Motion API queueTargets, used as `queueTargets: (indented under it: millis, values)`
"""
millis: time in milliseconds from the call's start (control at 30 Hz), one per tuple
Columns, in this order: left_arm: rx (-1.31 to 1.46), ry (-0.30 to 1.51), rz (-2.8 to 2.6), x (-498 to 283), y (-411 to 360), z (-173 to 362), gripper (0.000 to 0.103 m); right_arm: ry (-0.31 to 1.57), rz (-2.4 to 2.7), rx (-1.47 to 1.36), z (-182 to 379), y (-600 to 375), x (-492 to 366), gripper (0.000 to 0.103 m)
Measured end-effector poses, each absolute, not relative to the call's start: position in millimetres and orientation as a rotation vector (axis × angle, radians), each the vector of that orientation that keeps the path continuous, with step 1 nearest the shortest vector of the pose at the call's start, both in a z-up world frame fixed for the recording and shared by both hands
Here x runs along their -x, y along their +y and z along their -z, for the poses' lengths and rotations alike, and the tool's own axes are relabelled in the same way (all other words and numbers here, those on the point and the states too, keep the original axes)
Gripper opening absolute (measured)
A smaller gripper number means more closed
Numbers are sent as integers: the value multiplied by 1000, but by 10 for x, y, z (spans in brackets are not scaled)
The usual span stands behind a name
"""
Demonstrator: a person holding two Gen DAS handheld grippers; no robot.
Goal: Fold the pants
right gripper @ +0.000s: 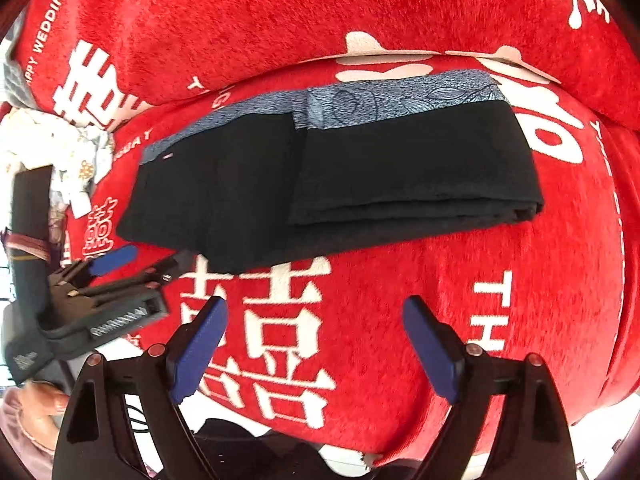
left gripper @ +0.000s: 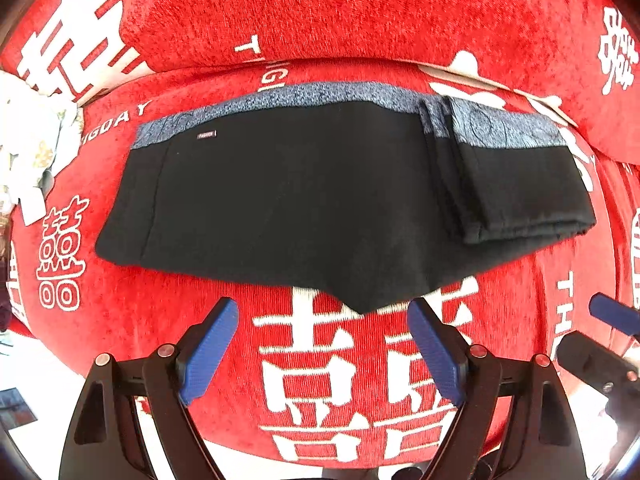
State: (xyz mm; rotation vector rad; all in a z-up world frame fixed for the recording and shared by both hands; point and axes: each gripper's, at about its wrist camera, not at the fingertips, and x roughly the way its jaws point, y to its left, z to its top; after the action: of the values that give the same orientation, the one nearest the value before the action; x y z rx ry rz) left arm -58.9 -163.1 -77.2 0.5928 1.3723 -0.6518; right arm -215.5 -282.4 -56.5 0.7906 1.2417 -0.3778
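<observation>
My left hand-held gripper (left gripper: 322,344) hangs over the red cloth (left gripper: 360,20), its two blue pads spread wide with nothing between them but the white characters printed on the fabric. In the left wrist view the black pants (left gripper: 280,200) lie flat across the middle of the frame, the blue-grey patterned waistband (left gripper: 304,94) running along their upper edge and a small label (left gripper: 207,135) toward the upper left. The legs are folded back into a thick stack on the right side of the pants, and a point of black fabric dips down toward the gap between my pads without touching them.

My right hand-held gripper (right gripper: 316,340) is likewise released, pads well apart and empty, and it sits below the pants (right gripper: 360,168) in the right wrist view. There the folded stack fills the upper right of the frame, its layered edges showing at the right end. My left hand-held gripper shows at the left edge of that frame, near the lower left corner of the pants. A crumpled white floral fabric (left gripper: 32,148) lies at the left edge, beside the waistband end.
</observation>
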Motion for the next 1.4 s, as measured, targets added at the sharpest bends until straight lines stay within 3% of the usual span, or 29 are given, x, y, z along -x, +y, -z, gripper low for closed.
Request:
queueTargets:
  millis: [800,1167,1400]
  values:
    - [-566,1260,558,1421,-1268,259,87,1104,537,-914,250,-2858,2476,91]
    - [-582,1258,507,856,-1011,413,87,1127,545,-890,350,-2718,1929,91]
    - [-625,1223,491,388,-958,502,87,1171,660,-872,438,-2497,1077,91]
